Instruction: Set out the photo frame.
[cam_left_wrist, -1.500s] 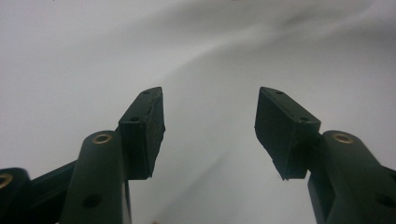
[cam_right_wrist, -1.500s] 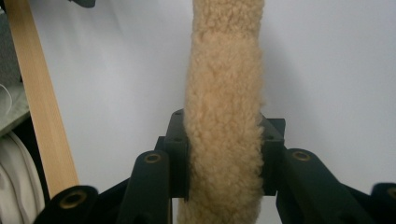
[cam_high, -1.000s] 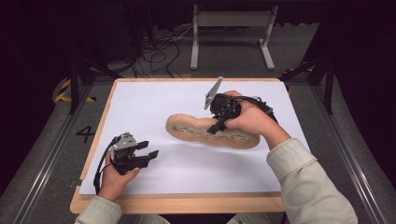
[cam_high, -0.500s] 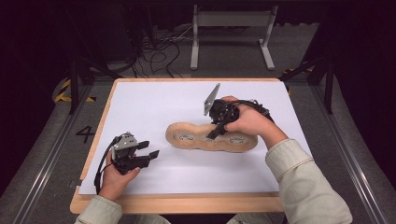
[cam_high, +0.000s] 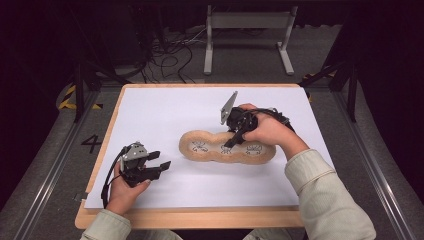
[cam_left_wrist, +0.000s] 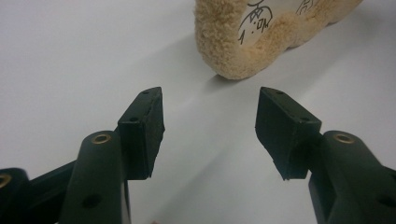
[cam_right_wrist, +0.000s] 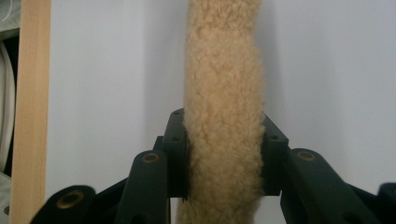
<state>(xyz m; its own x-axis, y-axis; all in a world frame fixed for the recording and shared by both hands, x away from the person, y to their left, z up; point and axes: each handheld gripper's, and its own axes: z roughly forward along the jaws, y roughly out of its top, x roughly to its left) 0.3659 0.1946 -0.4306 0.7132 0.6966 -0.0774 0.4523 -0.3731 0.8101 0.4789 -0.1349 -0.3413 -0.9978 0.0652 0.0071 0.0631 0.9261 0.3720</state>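
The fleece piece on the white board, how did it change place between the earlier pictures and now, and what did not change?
The right gripper, shut on the tan fleece piece, pulled it toward the person and turned it: earlier it slanted down to the right, now it lies almost level across the white board. The left gripper stayed open near the board's left front corner, apart from the fleece.
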